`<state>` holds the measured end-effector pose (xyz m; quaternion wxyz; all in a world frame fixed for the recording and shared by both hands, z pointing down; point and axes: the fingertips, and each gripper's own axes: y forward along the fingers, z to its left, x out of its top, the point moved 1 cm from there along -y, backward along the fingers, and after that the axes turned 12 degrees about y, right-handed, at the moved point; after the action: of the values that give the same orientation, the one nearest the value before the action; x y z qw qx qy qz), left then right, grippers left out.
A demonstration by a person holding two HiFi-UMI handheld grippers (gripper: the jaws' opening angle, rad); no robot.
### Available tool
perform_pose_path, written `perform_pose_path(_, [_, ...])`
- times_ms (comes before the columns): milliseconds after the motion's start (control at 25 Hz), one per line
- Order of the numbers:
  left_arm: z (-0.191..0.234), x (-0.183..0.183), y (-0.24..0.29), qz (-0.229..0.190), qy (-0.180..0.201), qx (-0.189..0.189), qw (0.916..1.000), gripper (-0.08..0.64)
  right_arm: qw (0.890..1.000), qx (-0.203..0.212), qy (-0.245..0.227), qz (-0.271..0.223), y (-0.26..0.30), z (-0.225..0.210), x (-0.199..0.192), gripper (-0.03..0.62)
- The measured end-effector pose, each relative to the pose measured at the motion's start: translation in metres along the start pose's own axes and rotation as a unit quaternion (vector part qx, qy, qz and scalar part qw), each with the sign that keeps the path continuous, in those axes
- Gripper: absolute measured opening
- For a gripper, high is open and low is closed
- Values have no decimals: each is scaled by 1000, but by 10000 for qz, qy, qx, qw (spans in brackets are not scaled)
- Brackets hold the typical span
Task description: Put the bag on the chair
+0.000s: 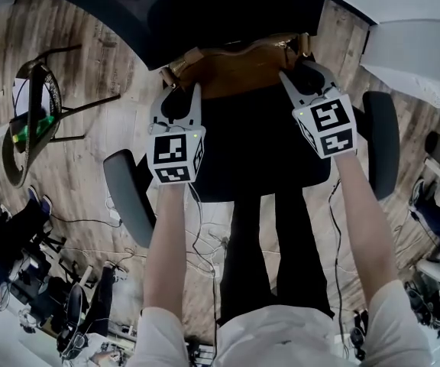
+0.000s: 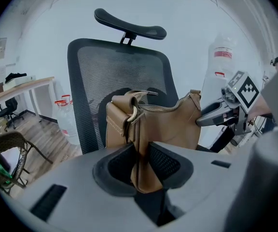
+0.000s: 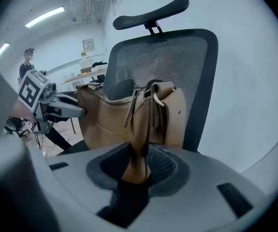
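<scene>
A tan leather bag (image 1: 239, 67) hangs stretched between my two grippers, over the back part of the black office chair's seat (image 1: 258, 159) and in front of its mesh backrest (image 2: 90, 81). My left gripper (image 1: 178, 92) is shut on the bag's left end; a fold of tan leather (image 2: 141, 170) is pinched between its pads. My right gripper (image 1: 302, 73) is shut on the bag's right end, with leather (image 3: 136, 168) clamped between its pads. The zipped top of the bag (image 3: 110, 120) faces up. Whether the bag's bottom touches the seat is hidden.
The chair has a headrest (image 2: 129, 25) and two armrests (image 1: 128, 193) (image 1: 380, 140). A folding stool (image 1: 33, 121) stands on the wooden floor at the left. Cables (image 1: 205, 243) lie by the person's legs. A white desk (image 1: 411, 44) is at the right, a water bottle (image 2: 221, 66) behind the chair.
</scene>
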<state>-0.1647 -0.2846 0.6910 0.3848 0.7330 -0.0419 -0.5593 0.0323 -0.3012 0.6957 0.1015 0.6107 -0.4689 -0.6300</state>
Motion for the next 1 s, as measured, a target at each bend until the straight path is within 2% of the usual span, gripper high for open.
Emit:
perform_pose_path(440, [11, -12, 25, 181, 341, 114, 9992, 91, 9997, -117, -168, 147, 26, -8, -1, 118])
perform_pose_path(1000, [14, -28, 42, 364, 471, 156, 9981, 92, 9989, -219, -302, 297, 44, -13, -9, 117])
